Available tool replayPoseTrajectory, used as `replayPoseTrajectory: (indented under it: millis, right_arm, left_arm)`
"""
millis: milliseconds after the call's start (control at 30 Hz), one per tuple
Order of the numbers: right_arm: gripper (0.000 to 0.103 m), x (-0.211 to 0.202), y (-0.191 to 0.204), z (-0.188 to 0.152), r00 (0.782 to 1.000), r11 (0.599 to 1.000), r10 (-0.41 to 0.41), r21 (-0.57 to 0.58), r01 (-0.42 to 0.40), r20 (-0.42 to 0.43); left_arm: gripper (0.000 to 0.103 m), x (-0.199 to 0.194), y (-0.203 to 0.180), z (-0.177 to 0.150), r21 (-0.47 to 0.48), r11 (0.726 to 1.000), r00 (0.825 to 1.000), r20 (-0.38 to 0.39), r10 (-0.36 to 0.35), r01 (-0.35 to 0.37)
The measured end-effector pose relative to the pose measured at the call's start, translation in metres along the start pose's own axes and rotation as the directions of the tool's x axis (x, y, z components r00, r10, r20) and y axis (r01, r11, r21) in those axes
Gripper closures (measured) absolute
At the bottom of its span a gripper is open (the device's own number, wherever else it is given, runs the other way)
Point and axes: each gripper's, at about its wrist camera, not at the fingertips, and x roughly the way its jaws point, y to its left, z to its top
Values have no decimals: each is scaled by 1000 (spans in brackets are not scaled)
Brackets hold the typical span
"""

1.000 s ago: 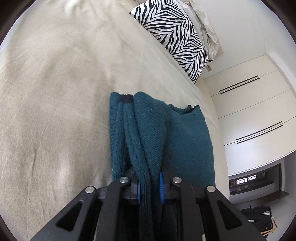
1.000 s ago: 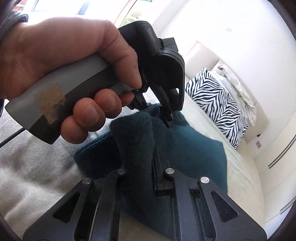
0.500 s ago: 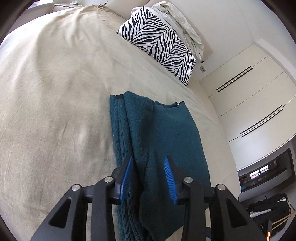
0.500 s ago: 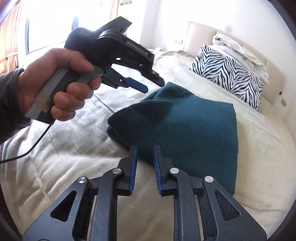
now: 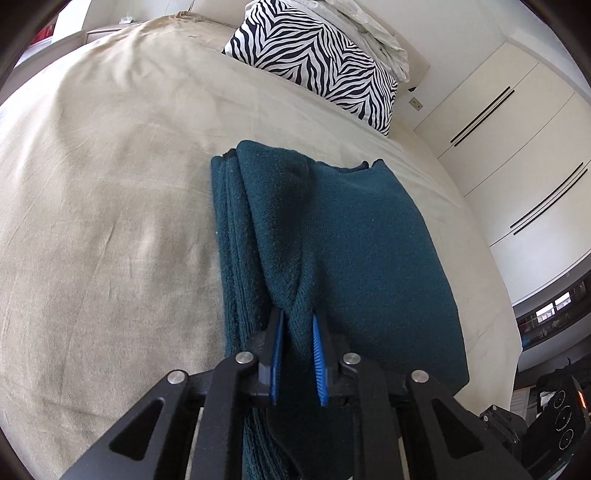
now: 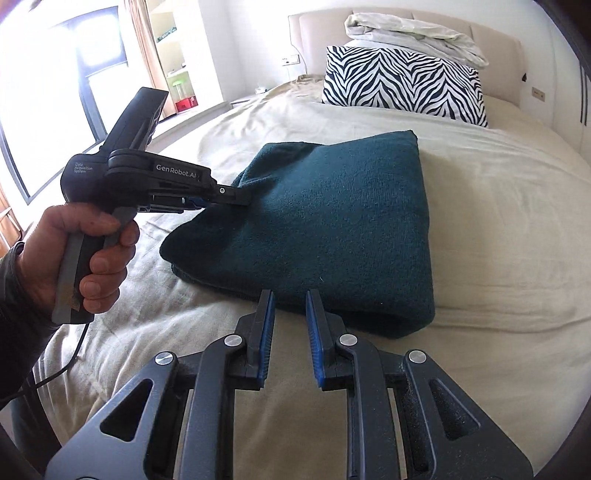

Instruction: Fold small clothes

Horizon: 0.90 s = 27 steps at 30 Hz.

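Left wrist view: left gripper (image 5: 298, 334) pinches a raised ridge of the folded teal knit garment (image 5: 354, 258), lying mid-bed on the beige bedsheet (image 5: 110, 221). Pull it taut, lay flat, then release. Right gripper (image 6: 289, 314) hangs parted, empty, just short of the near edge. Zebra-print pillow (image 6: 402, 86) well beyond; open sheet all round.

Item count: one folded teal garment (image 6: 325, 221), one zebra-print pillow (image 6: 402, 85), one crumpled pale sheet (image 6: 410, 31), two grippers, left gripper (image 6: 236, 199) and right gripper (image 6: 290, 306)
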Motion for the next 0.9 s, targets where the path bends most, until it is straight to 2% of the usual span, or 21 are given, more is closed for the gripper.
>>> replayPoseTrajectory:
  millis: [300,400,533,633,733,767,833,867,900]
  right_arm:
    - [86,-8,-12,11,999,997,-20,70,18,32]
    - [86,-2,-12,8,1000,997,-15,77,14,11]
    - [86,16,-18,-1,997,994,-9,113,17,-74]
    - [86,4,-24,5,1000,990,17,143,-13,-26]
    - [85,-10,-38,20,999,982,30,184,-35,32]
    - [81,-14,-45,26,998,979,31,200,-41,52]
    - [54,-19,-59,41,996,974,17,225,-37,90]
    - [47,-19,-67,51,993,968,35,245,-62,111]
    - [47,-14,-74,63,989,957,89,265,-117,116]
  left_arm:
    - [91,-25,20,-2,-43,998,997,58,-45,48]
    - [91,-24,24,-2,-51,997,997,64,-49,52]
    - [91,-10,38,-4,-74,997,997,72,-32,37]
    - [89,-5,49,-9,-103,992,994,87,-66,75]
    - [86,-18,39,-10,-74,996,994,101,-46,54]
    - [83,-28,30,-10,-49,999,992,125,9,-3]
    - [81,-51,10,-8,6,993,971,209,112,-116]
    - [81,-60,0,-4,28,992,964,239,117,-127]
    - [81,-65,-9,0,46,991,960,258,109,-125]
